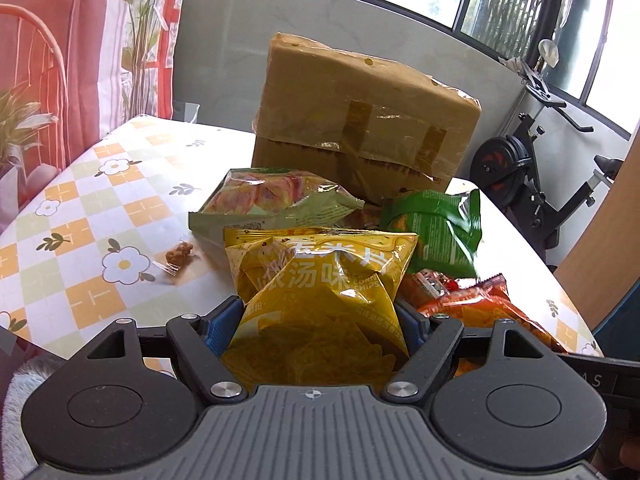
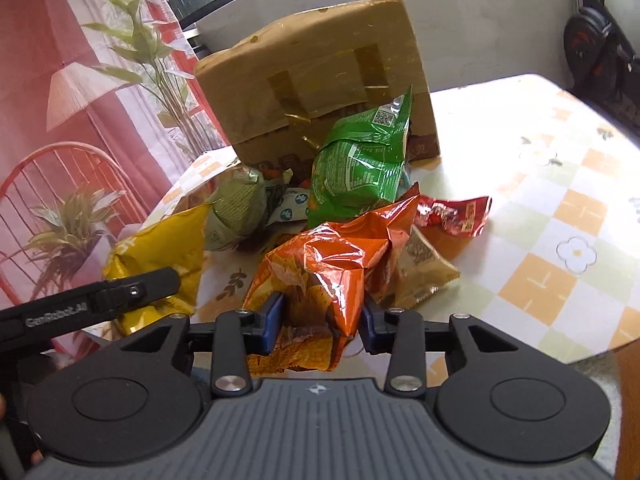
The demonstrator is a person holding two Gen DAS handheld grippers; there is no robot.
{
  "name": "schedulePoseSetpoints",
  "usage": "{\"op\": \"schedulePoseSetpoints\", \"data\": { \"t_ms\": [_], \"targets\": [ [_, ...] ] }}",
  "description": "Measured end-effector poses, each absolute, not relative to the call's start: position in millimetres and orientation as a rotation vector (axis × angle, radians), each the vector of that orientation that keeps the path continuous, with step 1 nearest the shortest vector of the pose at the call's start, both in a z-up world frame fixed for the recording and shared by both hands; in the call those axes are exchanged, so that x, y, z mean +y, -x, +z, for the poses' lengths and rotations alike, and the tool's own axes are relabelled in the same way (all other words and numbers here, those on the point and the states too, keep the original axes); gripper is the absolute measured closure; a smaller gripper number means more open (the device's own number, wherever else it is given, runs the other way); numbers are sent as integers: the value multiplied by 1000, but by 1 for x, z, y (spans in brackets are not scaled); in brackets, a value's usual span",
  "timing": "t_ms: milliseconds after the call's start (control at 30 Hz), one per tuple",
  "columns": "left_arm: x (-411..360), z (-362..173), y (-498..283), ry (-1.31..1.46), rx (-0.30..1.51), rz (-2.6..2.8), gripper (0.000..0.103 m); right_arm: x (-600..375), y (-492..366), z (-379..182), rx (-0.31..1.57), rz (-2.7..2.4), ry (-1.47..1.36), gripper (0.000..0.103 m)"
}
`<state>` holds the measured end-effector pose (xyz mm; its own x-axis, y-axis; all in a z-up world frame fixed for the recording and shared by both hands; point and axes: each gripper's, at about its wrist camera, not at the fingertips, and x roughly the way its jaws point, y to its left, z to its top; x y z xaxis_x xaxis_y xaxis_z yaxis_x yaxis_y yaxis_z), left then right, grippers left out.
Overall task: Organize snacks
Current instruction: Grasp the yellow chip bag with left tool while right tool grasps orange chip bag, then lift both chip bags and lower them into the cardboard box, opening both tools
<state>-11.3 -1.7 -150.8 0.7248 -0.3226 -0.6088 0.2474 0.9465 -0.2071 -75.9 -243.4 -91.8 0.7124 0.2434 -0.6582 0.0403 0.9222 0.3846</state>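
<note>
My left gripper is shut on a puffy yellow corn-chip bag, whose sides bulge between the blue pads. In the right wrist view the same yellow bag shows at the left, with a left gripper finger across it. My right gripper pinches a crumpled orange snack bag between its blue pads. Behind lie a green bag leaning on a taped cardboard box, a pale green bag, a red wrapper and a tan packet.
The snacks lie on a table with a checked flower cloth. A small clear-wrapped brown snack sits alone at the left. An exercise bike stands beyond the right edge, an orange wire chair and plants at the left.
</note>
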Motion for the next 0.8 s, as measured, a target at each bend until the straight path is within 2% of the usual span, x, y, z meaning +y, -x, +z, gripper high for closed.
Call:
{"op": "schedulePoseSetpoints", "data": {
  "t_ms": [233, 600, 800],
  "targets": [
    [-3, -151, 13, 109, 684, -330, 22, -270, 85, -94, 753, -10, -483, 65],
    [-5, -150, 15, 97, 662, -329, 22, -276, 93, -77, 666, -26, -414, 67],
    [0, -148, 16, 107, 643, -319, 22, -298, 102, -84, 684, -79, -507, 67]
  ]
}}
